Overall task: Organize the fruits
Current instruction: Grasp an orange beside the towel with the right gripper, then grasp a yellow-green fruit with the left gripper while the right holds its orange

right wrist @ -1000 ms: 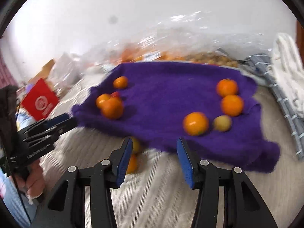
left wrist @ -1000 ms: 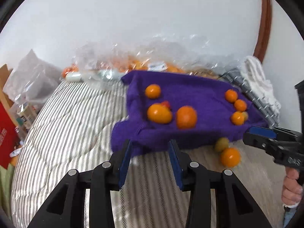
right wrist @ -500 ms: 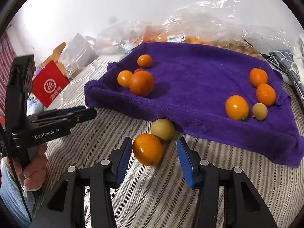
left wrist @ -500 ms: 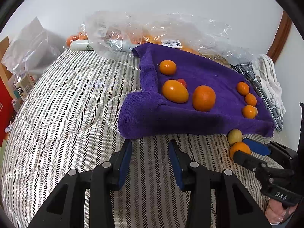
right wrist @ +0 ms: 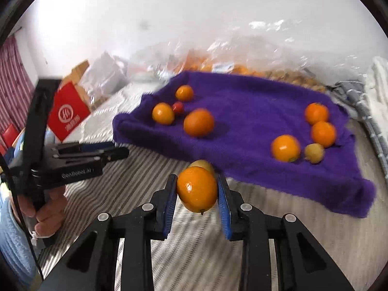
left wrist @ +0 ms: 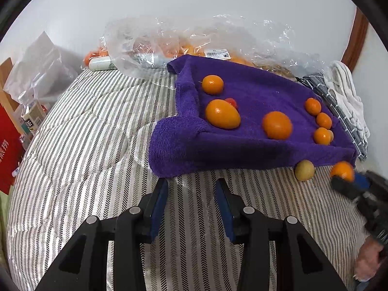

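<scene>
A purple towel (left wrist: pixel 254 92) (right wrist: pixel 254 101) lies on a striped bedcover with several oranges and a small red fruit (left wrist: pixel 231 101) on it. In front of its near edge my right gripper (right wrist: pixel 197 178) (left wrist: pixel 349 181) is closing, and its blue pads press on an orange (right wrist: pixel 197 191) (left wrist: pixel 342 169). A yellowish fruit (right wrist: pixel 201 163) (left wrist: pixel 304 169) lies just behind that orange, against the towel's edge. My left gripper (left wrist: pixel 191 181) (right wrist: pixel 118 150) hovers open over the bedcover near the towel's left front corner, with nothing between its fingers.
A clear plastic bag (left wrist: pixel 194 41) holding more oranges lies behind the towel by the wall. White and grey cloths (left wrist: pixel 346 92) lie to the right. A red box (right wrist: pixel 68 114) and a bottle (left wrist: pixel 31 118) stand off the bed's left side.
My right gripper has moved forward around the loose orange and closed its pads onto it. The left gripper has stayed near the towel's corner.
</scene>
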